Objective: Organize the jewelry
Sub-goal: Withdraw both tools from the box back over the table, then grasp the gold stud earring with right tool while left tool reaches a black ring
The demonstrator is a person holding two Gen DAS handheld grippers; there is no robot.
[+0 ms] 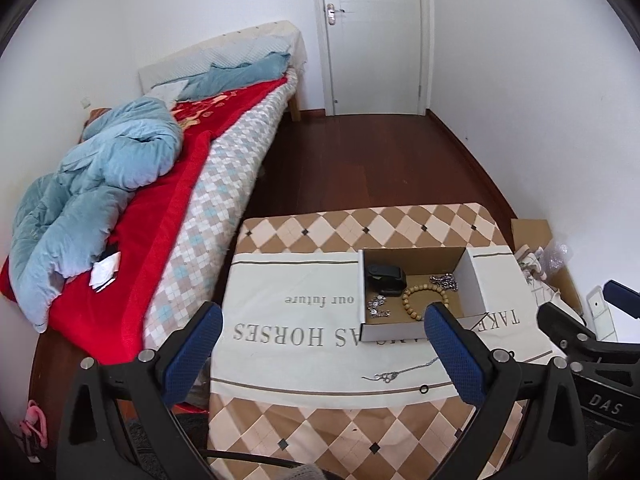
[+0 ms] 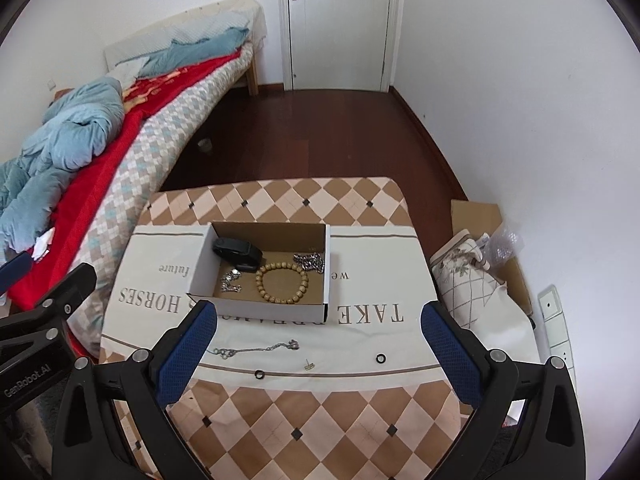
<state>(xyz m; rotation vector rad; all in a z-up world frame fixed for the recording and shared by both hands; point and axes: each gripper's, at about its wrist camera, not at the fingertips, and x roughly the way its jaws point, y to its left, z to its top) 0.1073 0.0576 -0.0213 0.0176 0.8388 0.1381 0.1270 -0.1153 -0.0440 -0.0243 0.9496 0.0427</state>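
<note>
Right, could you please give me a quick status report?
Both grippers, left and right, open, empty. Box holds bead bracelet. Silver chain, two black rings remain outside. Nothing blocking.

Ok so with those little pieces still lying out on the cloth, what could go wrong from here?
1. The two black rings and the small gold earring look tiny against the wide fingers, so a pinch may slip or flick them off the cloth.
2. The silver chain could snag or trail over the box wall.
</note>
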